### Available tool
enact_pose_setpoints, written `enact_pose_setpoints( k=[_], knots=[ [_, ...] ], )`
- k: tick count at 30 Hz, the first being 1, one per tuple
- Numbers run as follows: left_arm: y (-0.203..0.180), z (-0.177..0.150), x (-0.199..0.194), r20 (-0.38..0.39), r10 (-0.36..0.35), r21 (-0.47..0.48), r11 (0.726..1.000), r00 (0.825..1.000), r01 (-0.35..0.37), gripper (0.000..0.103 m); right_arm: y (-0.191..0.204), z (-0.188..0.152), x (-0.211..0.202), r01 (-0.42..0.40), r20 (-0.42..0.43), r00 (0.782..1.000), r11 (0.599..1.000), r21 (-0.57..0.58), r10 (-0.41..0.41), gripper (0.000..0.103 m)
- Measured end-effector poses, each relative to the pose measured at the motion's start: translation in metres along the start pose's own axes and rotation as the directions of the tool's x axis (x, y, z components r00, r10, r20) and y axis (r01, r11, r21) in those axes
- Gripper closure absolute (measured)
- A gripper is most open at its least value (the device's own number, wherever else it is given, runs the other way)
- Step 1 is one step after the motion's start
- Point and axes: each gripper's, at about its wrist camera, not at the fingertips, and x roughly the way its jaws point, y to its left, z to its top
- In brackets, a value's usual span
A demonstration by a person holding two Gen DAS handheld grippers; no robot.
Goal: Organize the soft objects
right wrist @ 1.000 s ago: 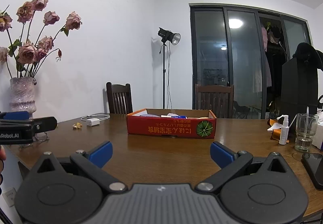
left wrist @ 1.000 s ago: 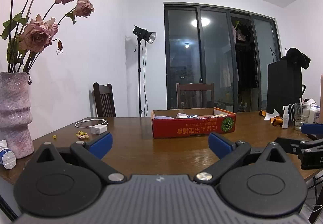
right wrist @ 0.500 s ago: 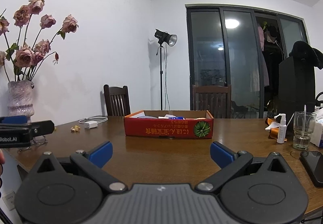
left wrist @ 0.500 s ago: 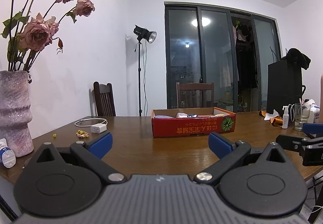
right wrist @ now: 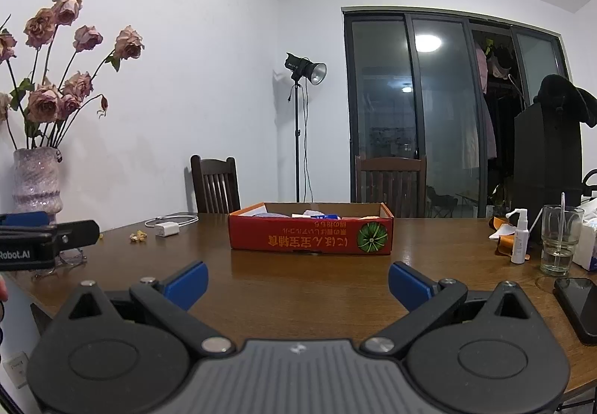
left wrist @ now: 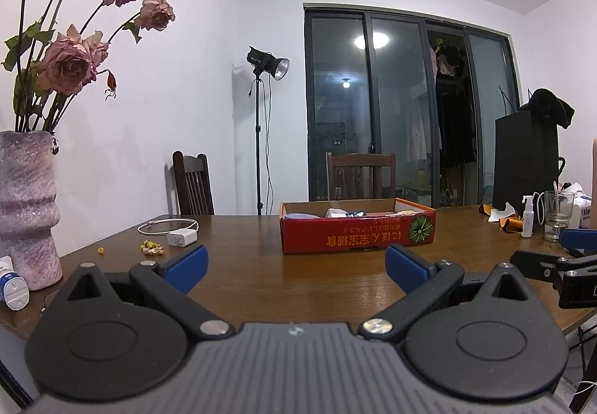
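Bare wooden surface (right wrist: 298, 287) straight ahead at 12 o'clock up to red box (right wrist: 311, 236). Glass (right wrist: 559, 244), spray bottle (right wrist: 519, 240), phone (right wrist: 580, 305) crowding 2 o'clock.

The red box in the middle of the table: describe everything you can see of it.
The red box is a shallow, open-topped tray that looks like printed cardboard, brown on the inside. Its near wall carries yellow characters printed upside down and a green round fruit picture at the right end. It sits flat on the brown wooden table, ahead of both open grippers, neither touching it. Inside, pale and blue items barely show above the rim; what they are cannot be told. Nothing else touches the box.
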Motion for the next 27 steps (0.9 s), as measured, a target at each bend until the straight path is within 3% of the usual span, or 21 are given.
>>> enact_pose_setpoints(
  k=[27],
  knots=[
    [0.0021,0.0020,-0.0019,0.027,-0.014,-0.011,1.000,1.000,0.014,0.000,0.0002,-0.0012,-0.0004,0.007,0.008,1.000,1.000,0.004,-0.007,0.000]
  ],
)
